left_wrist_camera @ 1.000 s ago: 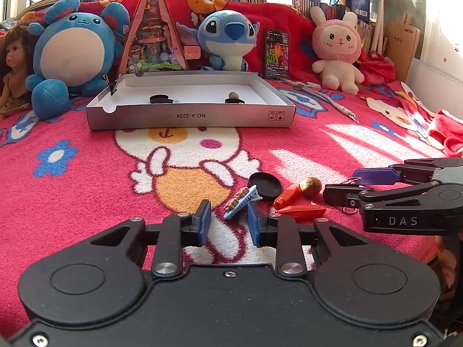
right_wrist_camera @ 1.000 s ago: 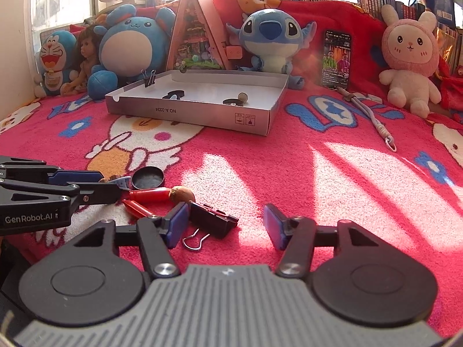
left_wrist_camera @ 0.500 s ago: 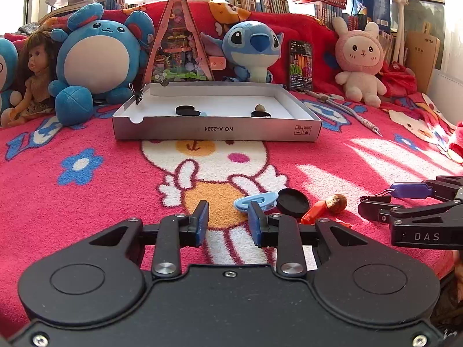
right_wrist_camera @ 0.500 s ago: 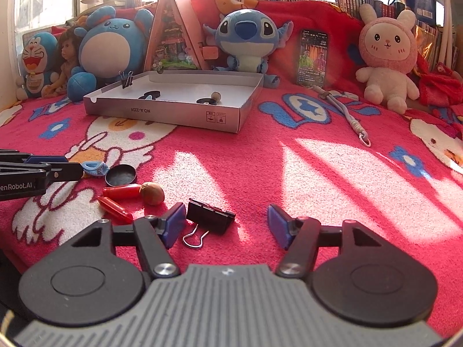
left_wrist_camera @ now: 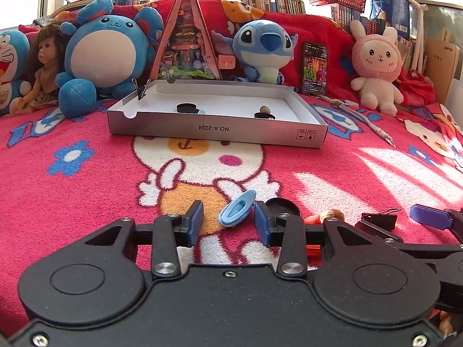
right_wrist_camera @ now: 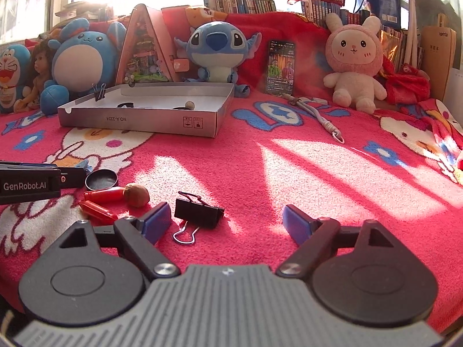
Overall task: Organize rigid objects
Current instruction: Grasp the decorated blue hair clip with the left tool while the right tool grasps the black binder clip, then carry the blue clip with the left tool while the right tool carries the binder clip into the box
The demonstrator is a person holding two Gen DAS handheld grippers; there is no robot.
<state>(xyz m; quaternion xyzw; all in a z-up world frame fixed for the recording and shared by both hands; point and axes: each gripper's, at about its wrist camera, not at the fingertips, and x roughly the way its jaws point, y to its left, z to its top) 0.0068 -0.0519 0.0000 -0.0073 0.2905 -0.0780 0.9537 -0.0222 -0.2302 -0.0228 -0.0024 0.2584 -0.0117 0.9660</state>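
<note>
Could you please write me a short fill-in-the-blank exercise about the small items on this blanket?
1. Between the left gripper's fingers lies a hair clip coloured ____.
2. The binder clip nearest the right gripper lies on the ____.
3. Another binder clip is clamped on the rim of the ____.

Missing words: blue; blanket; box

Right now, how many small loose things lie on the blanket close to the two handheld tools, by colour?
Blue: 1, hair clip
Black: 2, round lid, binder clip
Red: 2, sticks
Brown: 1, ball
Total: 6
</note>
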